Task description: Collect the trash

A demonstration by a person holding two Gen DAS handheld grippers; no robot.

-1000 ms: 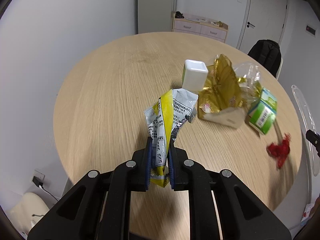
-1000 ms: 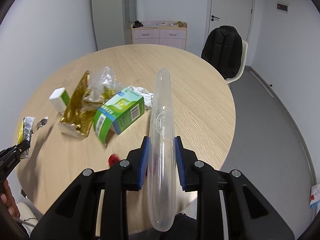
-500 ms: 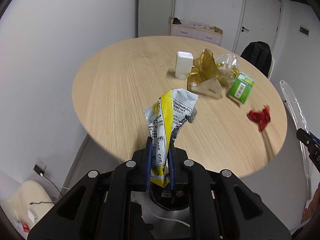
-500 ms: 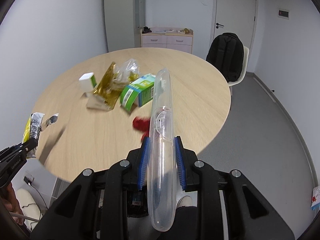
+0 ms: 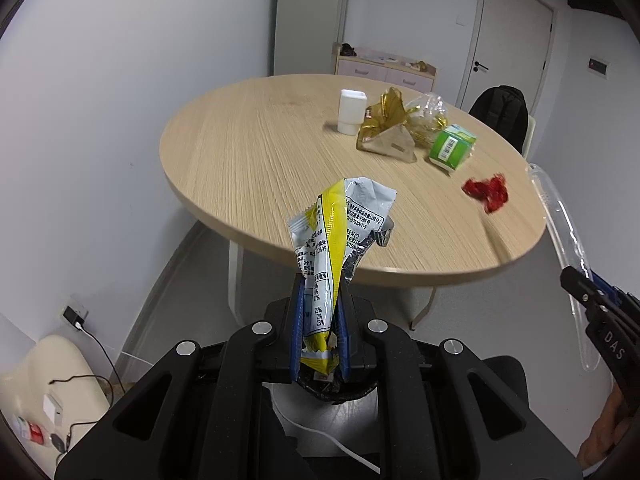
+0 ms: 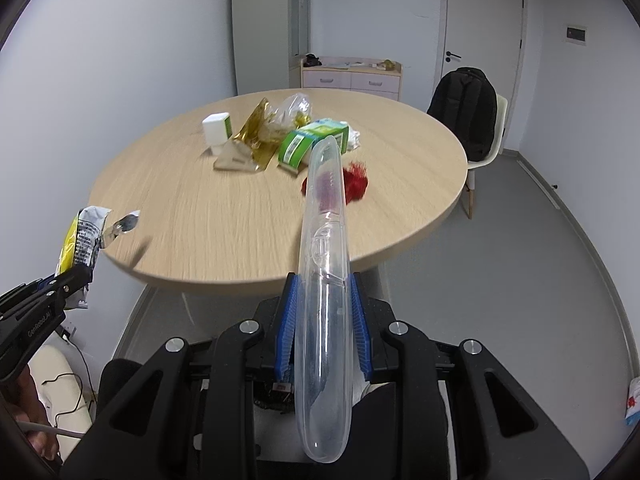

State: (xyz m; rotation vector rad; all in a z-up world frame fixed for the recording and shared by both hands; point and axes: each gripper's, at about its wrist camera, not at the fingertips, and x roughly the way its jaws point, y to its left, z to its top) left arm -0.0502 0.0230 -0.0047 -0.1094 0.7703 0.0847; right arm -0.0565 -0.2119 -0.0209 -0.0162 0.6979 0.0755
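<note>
Left gripper: jaws clenched on a crumpled yellow-and-silver snack wrapper, which is held upright off the near edge of the round wooden bench, above the grey floor. A dark bin-like opening is partly seen just below the jaws; its nature cannot be told with certainty

Right gripper: jaws clenched on a long clear plastic toothbrush case, gripped at its lower half and pointing up and away toward the bench; it is likewise held off the bench edge. In the left wrist view the same case is seen at the right margin, with part of a hand below it

Trash left on the bench: a white flip-top container standing upright at the far left of the group; just beside it a gold foil wrapper lying over a beige triangular carton; a crinkled clear plastic bag behind these; a green-and-white carton lying on its side with its barcode uppermost; something white and crumpled touching the carton's far side; and a red foil wrapper apart from the group, near the bench edge closest to the right gripper

Background: a drawer unit against the far wall, a black backpack on a chair, and a closed door
</note>
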